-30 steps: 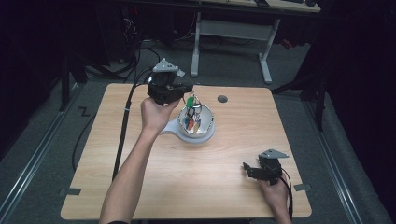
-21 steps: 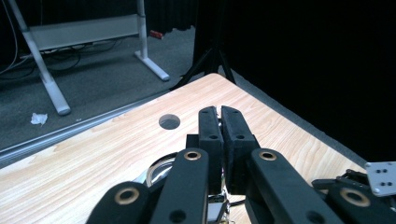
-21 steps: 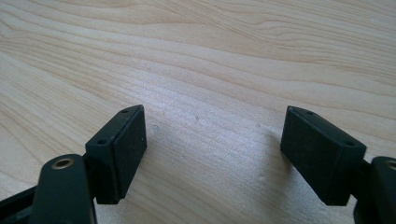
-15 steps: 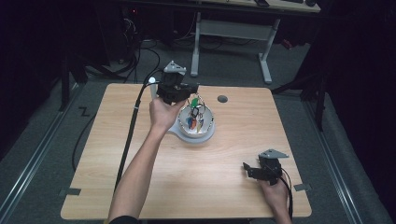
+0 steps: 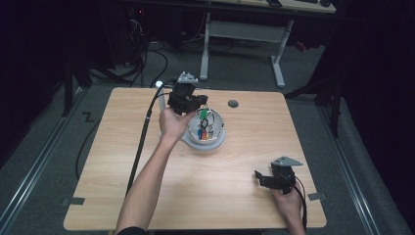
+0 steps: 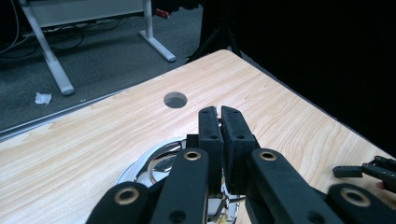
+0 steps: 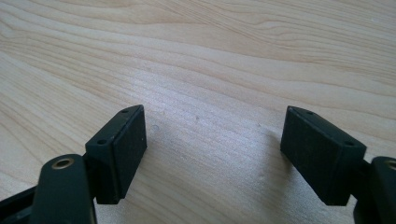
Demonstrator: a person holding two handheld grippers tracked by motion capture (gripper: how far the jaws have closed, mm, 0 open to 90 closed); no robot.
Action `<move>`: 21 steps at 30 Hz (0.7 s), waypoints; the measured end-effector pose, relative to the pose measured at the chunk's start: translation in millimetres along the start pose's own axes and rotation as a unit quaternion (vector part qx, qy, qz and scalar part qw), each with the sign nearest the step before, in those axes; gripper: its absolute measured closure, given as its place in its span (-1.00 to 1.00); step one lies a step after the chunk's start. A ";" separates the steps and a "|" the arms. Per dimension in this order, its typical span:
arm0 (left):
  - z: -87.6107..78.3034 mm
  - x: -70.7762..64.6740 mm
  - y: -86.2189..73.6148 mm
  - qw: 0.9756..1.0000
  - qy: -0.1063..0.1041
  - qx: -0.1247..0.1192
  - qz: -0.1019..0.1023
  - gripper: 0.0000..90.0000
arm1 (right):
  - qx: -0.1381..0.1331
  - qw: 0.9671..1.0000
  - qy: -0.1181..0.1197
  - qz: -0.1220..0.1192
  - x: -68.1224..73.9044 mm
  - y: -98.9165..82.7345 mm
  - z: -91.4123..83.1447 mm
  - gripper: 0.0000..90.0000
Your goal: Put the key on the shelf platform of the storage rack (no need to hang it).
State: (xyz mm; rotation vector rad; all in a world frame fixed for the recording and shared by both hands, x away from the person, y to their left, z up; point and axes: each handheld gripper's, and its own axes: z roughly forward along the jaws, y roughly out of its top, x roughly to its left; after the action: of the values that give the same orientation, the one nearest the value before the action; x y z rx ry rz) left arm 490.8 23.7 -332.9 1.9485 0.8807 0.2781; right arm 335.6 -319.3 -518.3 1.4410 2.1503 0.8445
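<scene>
A shiny metal bowl point(image 5: 219, 139) stands mid-table with several small coloured pieces point(image 5: 201, 130) inside, green, orange and blue. My left gripper point(image 5: 202, 104) hovers at the bowl's back left rim, held in the person's left hand. In the left gripper view its jaws point(image 6: 221, 122) are shut flat together, nothing visible between them, and the bowl's rim point(image 6: 150, 163) shows just below. My right gripper point(image 5: 259, 178) rests low near the front right of the table, pointing left. Its jaws point(image 7: 215, 119) stand wide open over bare wood.
A round cable hole point(image 5: 233, 104) sits in the wooden tabletop point(image 5: 122, 161) behind the bowl. The left gripper's black cable point(image 5: 142, 142) trails down the left side of the table. A white desk frame point(image 5: 244, 34) stands on the floor beyond the far edge.
The left hand has carried its shut gripper to the right and down, closer over the bowl. The right gripper has stayed put.
</scene>
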 end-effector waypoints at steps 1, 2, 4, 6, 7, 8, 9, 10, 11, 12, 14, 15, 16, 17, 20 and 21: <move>0.9 -0.1 -0.9 1.000 0.002 0.001 0.002 0.96 | 0.000 1.000 0.000 0.000 0.0 0.0 0.0 -0.49; 1.7 -0.1 -2.0 1.000 0.001 0.000 0.000 0.96 | 0.000 1.000 0.000 0.000 0.0 0.0 0.0 -0.49; 3.1 0.1 -3.8 1.000 0.002 0.001 -0.001 0.96 | 0.000 1.000 0.000 0.000 0.0 0.0 0.0 -0.49; 5.4 0.3 -6.9 1.000 0.002 0.003 -0.002 0.96 | 0.000 1.000 0.000 0.000 0.0 0.0 0.0 -0.49; 6.6 0.6 -8.4 1.000 0.002 0.005 -0.002 0.96 | 0.000 1.000 0.000 0.000 0.0 0.0 0.0 -0.49; 7.8 1.1 -10.1 1.000 0.003 0.008 -0.002 0.96 | 0.000 1.000 0.000 0.000 0.0 0.0 0.0 -0.49; 9.1 1.5 -11.8 1.000 0.003 0.010 -0.003 0.96 | 0.000 1.000 0.000 0.000 0.0 0.0 0.0 -0.49; 10.1 1.9 -13.4 1.000 0.004 0.012 -0.004 0.96 | 0.000 1.000 0.000 0.000 0.0 0.0 0.0 -0.49; 11.0 2.4 -15.3 1.000 0.003 0.013 -0.004 0.96 | 0.000 1.000 0.000 0.000 0.0 0.0 0.0 -0.49; 12.1 2.7 -17.2 1.000 0.004 0.013 -0.007 0.96 | 0.000 1.000 0.000 0.000 0.0 0.0 0.0 -0.49; 14.5 3.4 -21.3 1.000 0.004 0.018 -0.008 0.96 | 0.000 1.000 0.000 0.000 0.0 0.0 0.0 -0.49; 15.8 3.5 -23.4 1.000 0.004 0.021 -0.008 0.96 | 0.000 1.000 0.000 0.000 0.0 0.0 0.0 -0.49; 17.0 3.5 -25.0 1.000 0.005 0.024 -0.007 0.96 | 0.000 1.000 0.000 0.000 0.1 0.0 0.0 -0.49; 19.1 3.3 -27.6 1.000 0.006 0.029 -0.005 0.96 | 0.000 1.000 0.000 0.000 0.1 0.0 -0.1 -0.49; 23.9 3.9 -33.2 0.999 0.009 0.039 -0.003 0.96 | 0.000 1.000 0.000 0.000 0.1 0.0 -0.1 -0.49; 25.4 4.3 -34.7 0.999 0.010 0.041 -0.003 0.96 | 0.000 1.000 0.000 0.000 0.1 0.0 -0.1 -0.49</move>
State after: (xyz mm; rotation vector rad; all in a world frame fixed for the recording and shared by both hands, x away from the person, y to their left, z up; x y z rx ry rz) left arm 491.0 19.8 -375.9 2.0204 0.9241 0.2615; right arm 335.5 -319.2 -518.2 1.4410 2.1511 0.8449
